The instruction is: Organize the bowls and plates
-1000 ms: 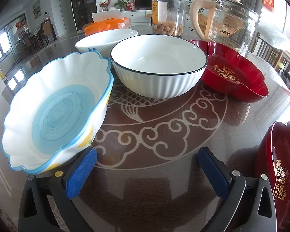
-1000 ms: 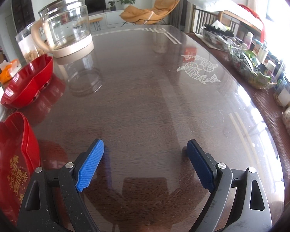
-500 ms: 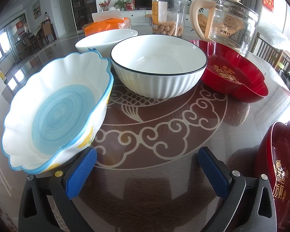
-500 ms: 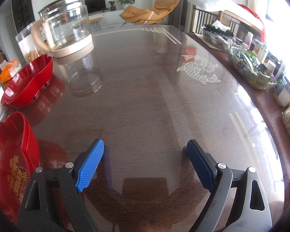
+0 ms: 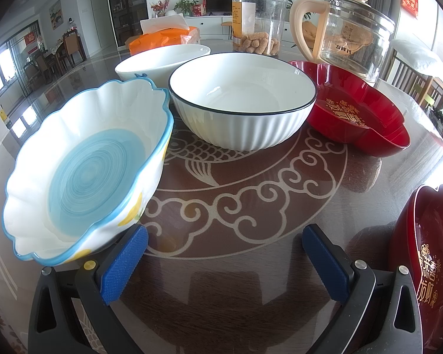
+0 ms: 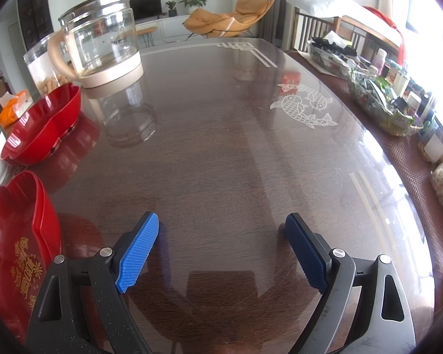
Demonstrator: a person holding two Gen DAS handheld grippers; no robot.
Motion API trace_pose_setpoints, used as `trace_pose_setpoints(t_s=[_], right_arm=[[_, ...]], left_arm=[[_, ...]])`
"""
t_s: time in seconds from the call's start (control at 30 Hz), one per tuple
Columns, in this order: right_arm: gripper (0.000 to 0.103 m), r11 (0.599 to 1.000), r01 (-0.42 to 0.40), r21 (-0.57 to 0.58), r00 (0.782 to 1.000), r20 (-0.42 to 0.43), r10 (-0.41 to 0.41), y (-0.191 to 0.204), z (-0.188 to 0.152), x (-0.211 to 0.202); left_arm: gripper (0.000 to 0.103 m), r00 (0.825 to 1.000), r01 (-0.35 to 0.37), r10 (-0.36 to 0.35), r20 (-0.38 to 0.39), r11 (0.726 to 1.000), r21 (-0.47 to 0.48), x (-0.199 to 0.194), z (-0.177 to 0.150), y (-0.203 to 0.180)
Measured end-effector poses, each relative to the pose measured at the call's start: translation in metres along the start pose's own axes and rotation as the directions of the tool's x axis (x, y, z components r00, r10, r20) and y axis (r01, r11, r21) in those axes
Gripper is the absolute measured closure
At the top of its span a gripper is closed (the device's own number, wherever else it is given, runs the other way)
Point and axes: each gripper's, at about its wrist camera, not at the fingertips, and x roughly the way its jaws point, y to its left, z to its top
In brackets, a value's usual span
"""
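In the left wrist view a scalloped bowl with a blue rim and blue centre sits at the left, right beside my left finger. A white ribbed bowl with a dark rim stands in the middle, a plain white bowl behind it. One red dish lies to the right and another red dish at the right edge. My left gripper is open and holds nothing. My right gripper is open over bare table, with a red dish at its left and the other red dish farther back.
A glass kettle with a beige handle, a clear jar of snacks and an orange tissue pack stand behind the bowls. The glossy table stretches ahead of my right gripper. Baskets of clutter line its right side.
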Motion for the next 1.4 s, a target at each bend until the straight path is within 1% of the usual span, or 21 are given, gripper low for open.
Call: trace_pose_setpoints(t_s=[0.73, 1.4], right_arm=[[0.013, 1.000, 0.000, 0.000, 1.000, 0.000, 0.000, 0.0003, 0.0009, -0.0039], [0.013, 1.000, 0.001, 0.000, 1.000, 0.000, -0.001, -0.0004, -0.0004, 0.0010]], left_arm=[[0.000, 1.000, 0.000, 0.000, 0.000, 1.000, 0.000, 0.0002, 0.0000, -0.0002], [0.000, 1.000, -0.001, 0.001, 0.000, 1.000, 0.000, 0.0006, -0.0001, 0.0000]])
